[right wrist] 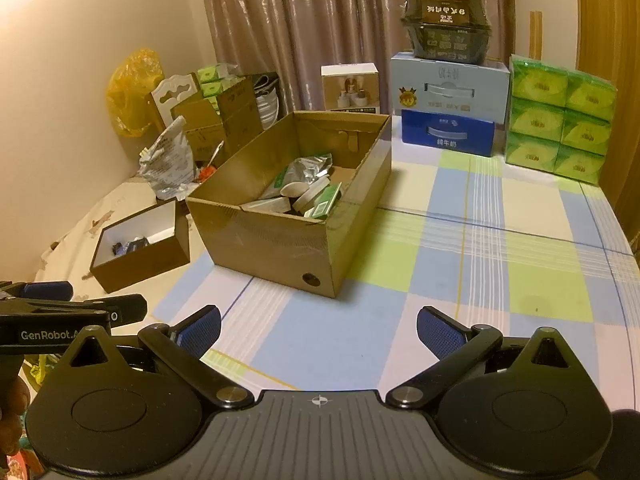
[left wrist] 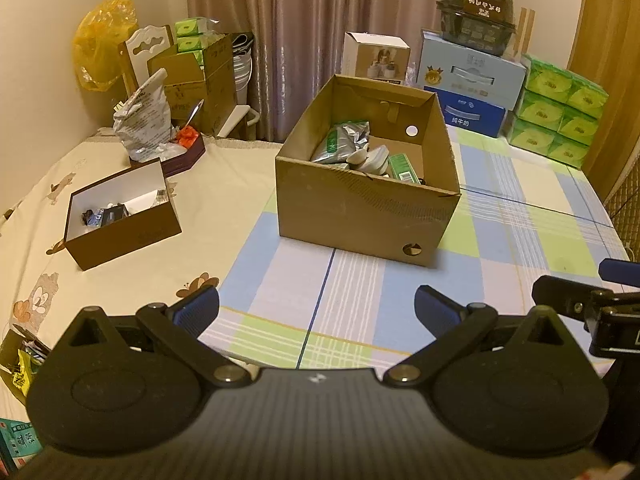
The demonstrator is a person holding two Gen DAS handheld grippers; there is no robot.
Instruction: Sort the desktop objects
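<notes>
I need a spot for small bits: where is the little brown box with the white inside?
The small brown box sits open on the cream cloth, left of the large cardboard box in both views, in front of the crumpled bag.

A long curtain [left wrist: 304,32] hung behind the table [left wrist: 520,208], which wore a checked cloth [right wrist: 480,248] under warm, dim light. Left of the curtain stood a bare cream wall [left wrist: 48,40]; right of it, a wooden panel [right wrist: 612,80] rose.
</notes>
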